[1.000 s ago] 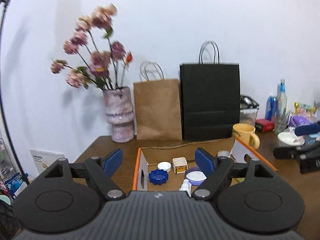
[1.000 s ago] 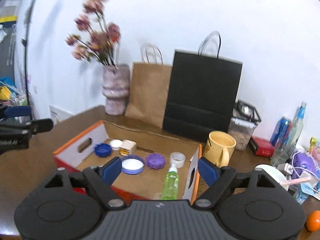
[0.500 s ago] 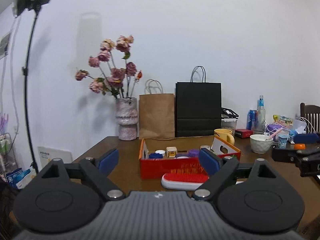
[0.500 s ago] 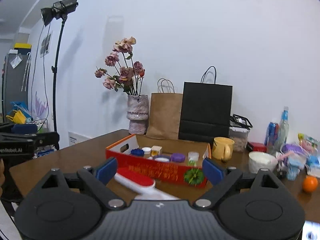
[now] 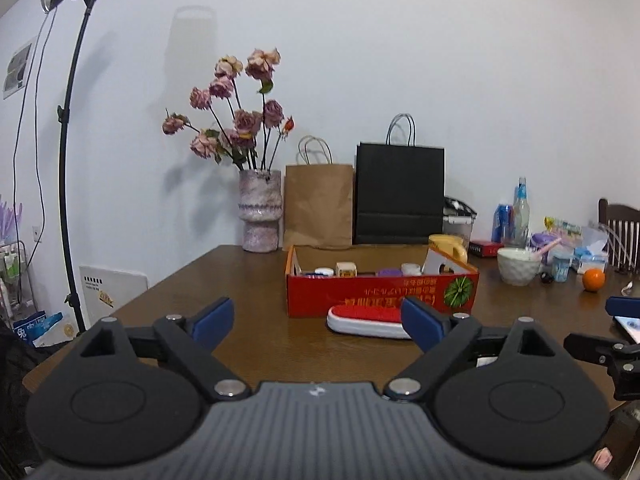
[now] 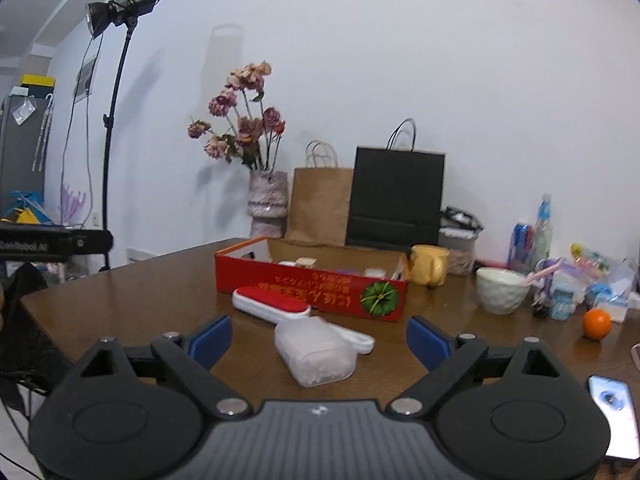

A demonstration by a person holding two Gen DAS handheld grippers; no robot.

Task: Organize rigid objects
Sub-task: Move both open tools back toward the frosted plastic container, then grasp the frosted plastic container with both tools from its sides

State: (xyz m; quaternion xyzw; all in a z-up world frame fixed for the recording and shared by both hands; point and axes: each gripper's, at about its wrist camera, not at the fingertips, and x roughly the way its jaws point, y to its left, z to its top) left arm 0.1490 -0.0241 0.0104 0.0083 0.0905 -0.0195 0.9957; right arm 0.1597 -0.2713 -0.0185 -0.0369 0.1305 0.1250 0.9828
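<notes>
Both the left tool [image 5: 316, 316] and right tool [image 6: 318, 336] gape wide, holding nothing, having just been opening, while the red box [image 6: 312, 288] mid-worktop [image 6: 120, 292] hides most of its small contents behind its near wall.

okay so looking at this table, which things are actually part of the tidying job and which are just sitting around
Part of the job:
red box with small lids and jars inside
red-and-white brush
clear plastic container

Just lying about:
vase of flowers
brown bag
black bag
yellow mug
white bowl
orange
</notes>
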